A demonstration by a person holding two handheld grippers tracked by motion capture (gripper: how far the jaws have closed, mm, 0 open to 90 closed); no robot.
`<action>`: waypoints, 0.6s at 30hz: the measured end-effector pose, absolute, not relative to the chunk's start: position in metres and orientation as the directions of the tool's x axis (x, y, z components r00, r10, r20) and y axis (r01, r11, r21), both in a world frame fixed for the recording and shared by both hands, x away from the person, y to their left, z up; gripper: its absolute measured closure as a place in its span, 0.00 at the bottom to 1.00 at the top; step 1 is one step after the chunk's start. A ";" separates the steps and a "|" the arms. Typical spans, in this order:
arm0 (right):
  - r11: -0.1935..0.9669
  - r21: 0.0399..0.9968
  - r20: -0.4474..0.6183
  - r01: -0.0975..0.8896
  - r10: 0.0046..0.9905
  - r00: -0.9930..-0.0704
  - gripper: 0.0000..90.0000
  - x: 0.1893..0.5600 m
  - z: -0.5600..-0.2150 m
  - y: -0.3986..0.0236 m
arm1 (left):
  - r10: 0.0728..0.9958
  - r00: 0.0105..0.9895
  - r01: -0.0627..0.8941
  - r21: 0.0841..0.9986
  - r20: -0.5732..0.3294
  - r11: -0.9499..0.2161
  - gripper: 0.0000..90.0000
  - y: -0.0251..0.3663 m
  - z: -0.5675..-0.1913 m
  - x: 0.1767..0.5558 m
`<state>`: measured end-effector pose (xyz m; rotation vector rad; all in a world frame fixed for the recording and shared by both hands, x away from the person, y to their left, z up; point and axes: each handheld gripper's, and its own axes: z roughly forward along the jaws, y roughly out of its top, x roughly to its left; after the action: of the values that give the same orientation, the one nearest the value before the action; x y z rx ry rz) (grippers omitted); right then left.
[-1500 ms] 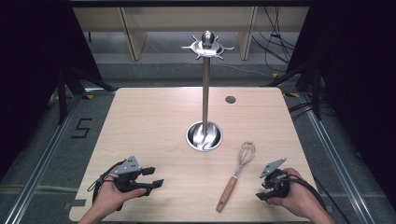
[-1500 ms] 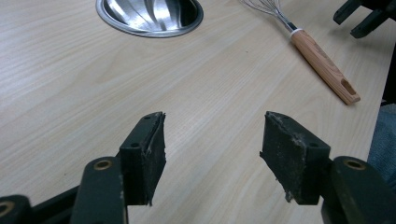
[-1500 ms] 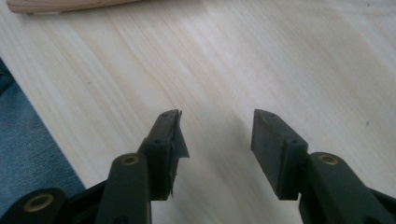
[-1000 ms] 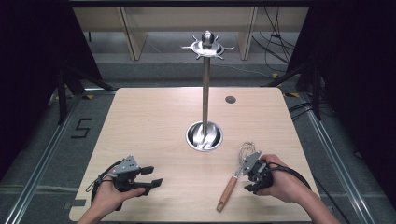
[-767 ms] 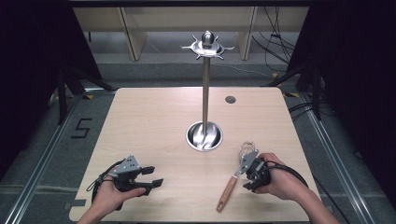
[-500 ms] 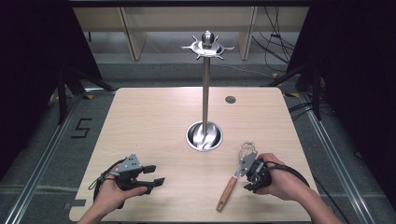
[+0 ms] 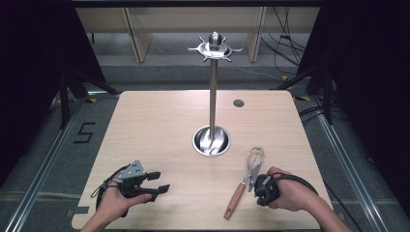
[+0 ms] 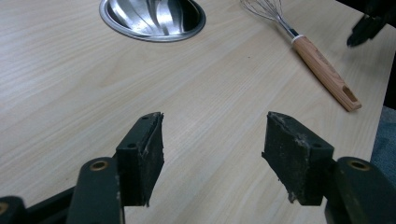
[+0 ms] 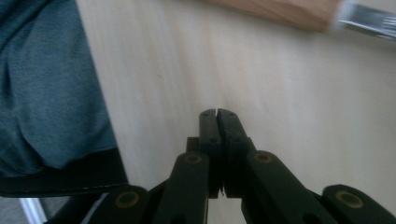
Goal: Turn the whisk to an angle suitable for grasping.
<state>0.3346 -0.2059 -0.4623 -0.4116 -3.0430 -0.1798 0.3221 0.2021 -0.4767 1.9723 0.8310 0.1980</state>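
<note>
Hovering beside a wooden-handled whisk [image 7: 244,179] lying on the tabletop [image 7: 159,125], the right gripper [image 7: 263,186] is sitting with its jaws pressed flat together and nothing between them, having just been closing; in the right gripper view the handle is passing above and beyond the tips, apart from them. The whisk is resting near the person's edge, right of centre, wire head pointing toward the steel utensil stand [image 7: 212,96], whose round base is sitting mid-tabletop and whose hooked crown is standing empty. The left gripper [image 7: 157,182] is waiting low at the left, jaws standing wide apart over bare wood, well apart from the whisk. Judging by the layout, the work in hand is picking up the whisk, probably for hanging on the stand, and the grasp is not yet made: the closing appears to have missed the handle. Next, the right gripper is likely needing to reopen, shift across so the handle lies between the pads, then close and lift.
</note>
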 end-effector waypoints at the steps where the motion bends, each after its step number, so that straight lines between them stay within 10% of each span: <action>1: 0.959 0.106 0.088 0.262 0.253 -0.963 1.00 0.334 -0.466 -0.201 | 0.616 0.765 0.468 0.820 -0.188 -0.330 0.41 0.204 -0.475 0.322; 18: 0.938 0.183 0.072 0.295 0.286 -0.955 0.95 0.352 -0.472 -0.145 | 0.631 0.751 0.472 0.826 -0.195 -0.307 0.40 0.209 -0.474 0.321</action>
<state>0.3516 -0.1450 -0.4719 -0.4573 -3.0489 -0.2990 0.3207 0.2089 -0.4742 1.9638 0.8370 0.2019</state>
